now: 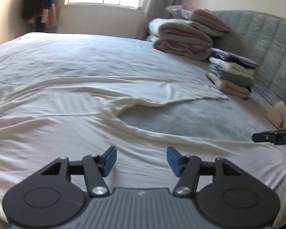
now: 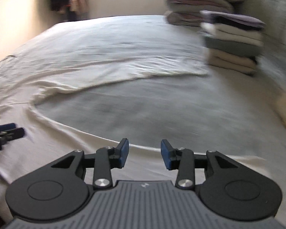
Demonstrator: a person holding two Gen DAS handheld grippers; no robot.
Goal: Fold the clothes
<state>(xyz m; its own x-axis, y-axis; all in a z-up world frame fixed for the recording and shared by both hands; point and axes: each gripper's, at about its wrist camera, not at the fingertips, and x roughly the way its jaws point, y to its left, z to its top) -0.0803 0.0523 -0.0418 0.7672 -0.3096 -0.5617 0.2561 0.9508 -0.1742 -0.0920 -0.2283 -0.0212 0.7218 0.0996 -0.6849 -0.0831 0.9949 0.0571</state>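
Ahead, white garment [image 1: 66,114] edge w/ bare bed [image 1: 181,118].

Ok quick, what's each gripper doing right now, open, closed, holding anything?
Left gripper: open, holding nothing, above the white garment.
Right gripper: open, holding nothing, near the garment's edge.

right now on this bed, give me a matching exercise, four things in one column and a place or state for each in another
Things:
1. white garment
2. stack of folded clothes
3. rolled blankets
4. left gripper

Places or states:
A. far corner of the bed, under a pillow
B. spread flat across the bed, legs forking apart
C. open, holding nothing
D. by the grey headboard, nearer than the blankets

Pairs: 1-B, 2-D, 3-A, 4-C
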